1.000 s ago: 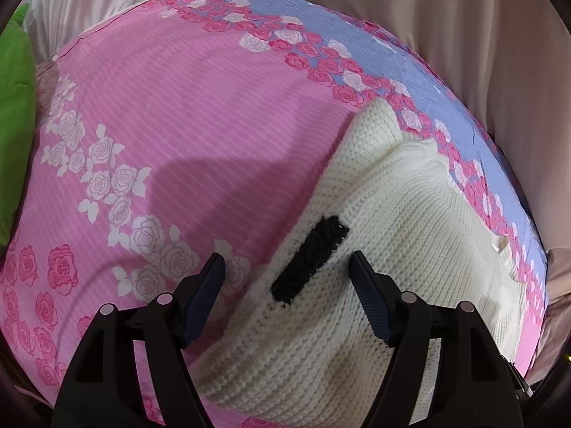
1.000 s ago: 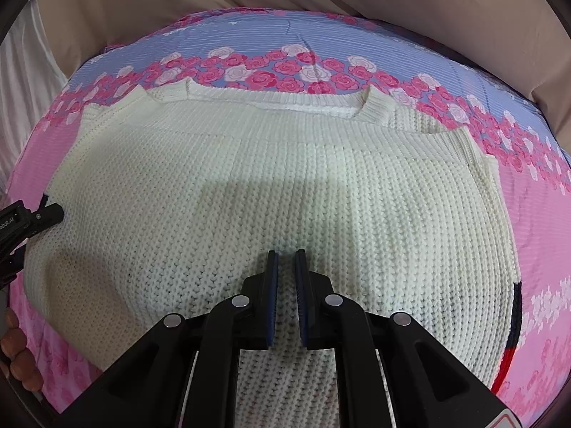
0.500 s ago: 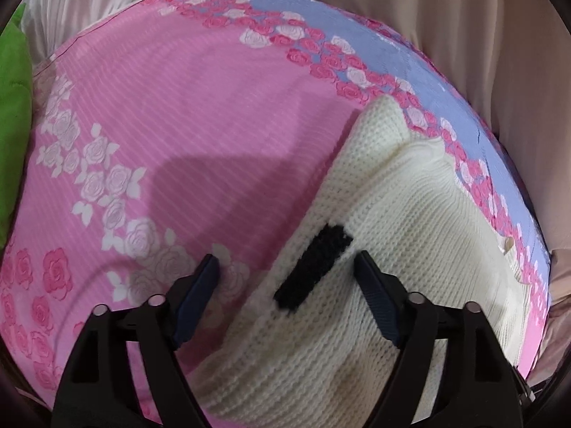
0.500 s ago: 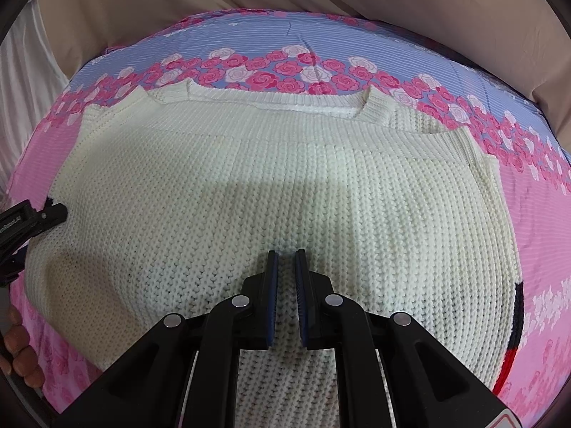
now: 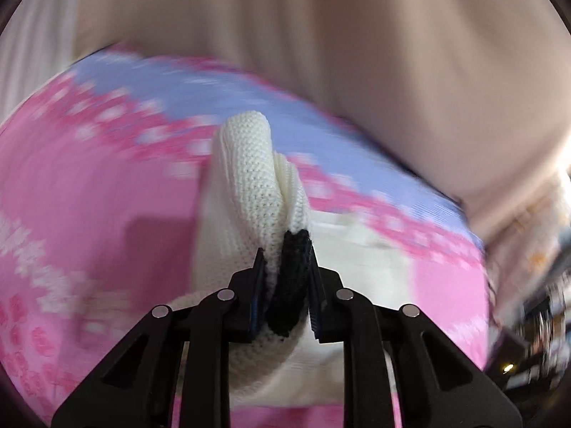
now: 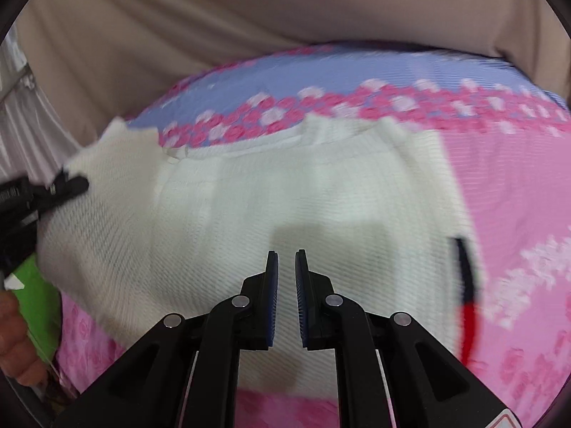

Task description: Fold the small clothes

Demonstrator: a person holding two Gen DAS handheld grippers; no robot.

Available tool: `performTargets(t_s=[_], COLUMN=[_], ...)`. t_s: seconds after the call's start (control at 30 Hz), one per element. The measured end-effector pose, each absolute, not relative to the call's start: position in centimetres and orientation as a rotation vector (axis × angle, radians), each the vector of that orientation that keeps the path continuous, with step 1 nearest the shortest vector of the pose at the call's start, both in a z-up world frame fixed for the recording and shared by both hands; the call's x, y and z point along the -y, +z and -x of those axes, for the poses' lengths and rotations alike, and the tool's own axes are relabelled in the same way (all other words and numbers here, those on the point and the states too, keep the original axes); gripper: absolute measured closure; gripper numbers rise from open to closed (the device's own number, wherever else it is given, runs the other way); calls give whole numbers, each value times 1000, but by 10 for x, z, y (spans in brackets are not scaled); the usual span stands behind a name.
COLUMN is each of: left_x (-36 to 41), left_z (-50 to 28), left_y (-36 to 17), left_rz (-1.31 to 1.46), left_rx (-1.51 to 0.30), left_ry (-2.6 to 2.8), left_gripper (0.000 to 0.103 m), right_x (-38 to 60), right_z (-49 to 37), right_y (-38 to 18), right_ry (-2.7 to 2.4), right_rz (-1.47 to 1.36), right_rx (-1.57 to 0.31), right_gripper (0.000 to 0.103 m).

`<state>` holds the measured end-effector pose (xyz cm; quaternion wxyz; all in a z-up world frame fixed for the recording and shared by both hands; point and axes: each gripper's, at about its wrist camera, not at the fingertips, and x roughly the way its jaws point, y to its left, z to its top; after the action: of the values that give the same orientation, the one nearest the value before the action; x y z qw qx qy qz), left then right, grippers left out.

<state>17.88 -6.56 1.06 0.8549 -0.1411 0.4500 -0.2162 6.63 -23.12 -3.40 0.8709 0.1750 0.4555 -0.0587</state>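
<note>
the left gripper (image 5: 285, 260) has just been closing and now pinches the sweater's (image 6: 285, 207) left edge at its black stripe (image 5: 291, 285), with a bunched fold of cream knit (image 5: 255, 178) rising from the jaws toward 12 o'clock — so the step in hand looks like the first side fold, the left side picked up off the bedsheet (image 5: 89, 185). in the right wrist view that same gripper (image 6: 69, 187) shows at 9 o'clock, with the knit lifted into a peak beside it. the right gripper (image 6: 286, 267) hovers over the lower middle of the sweater with its jaws nearly together and nothing between them (no cloth pinched that i can see). the rest of the sweater lies flat on the pink and blue rose sheet, collar toward 12 o'clock, its other black and red stripe (image 6: 465, 285) at 3 o'clock. the next move likely calls for carrying the lifted edge across toward the middle while keeping the body from dragging — the right gripper could pin it. a beige curtain (image 6: 249, 18) hangs behind the bed, something green (image 6: 35, 306) sits by the person's fingers (image 6: 14, 342) at 8 o'clock; nothing blocks the fold.
</note>
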Motion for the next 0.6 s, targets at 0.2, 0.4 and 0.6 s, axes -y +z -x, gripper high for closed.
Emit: performTargets(t_s=[0.2, 0.4, 0.6], left_x=[205, 207, 140], left_z=[-135, -95, -71], left_y=[-16, -46, -54], left_rz=[137, 38, -176], left_rx=[-1021, -1060, -1012], left_ry=[-657, -619, -527], left_gripper=[73, 39, 27], right_x=[296, 329, 312], right_z=[22, 72, 50], right_y=[-31, -49, -27], right_ry=[-289, -364, -194], right_rz=[-436, -543, -589], right_rx=[-934, -950, -889], right_gripper=[88, 85, 52])
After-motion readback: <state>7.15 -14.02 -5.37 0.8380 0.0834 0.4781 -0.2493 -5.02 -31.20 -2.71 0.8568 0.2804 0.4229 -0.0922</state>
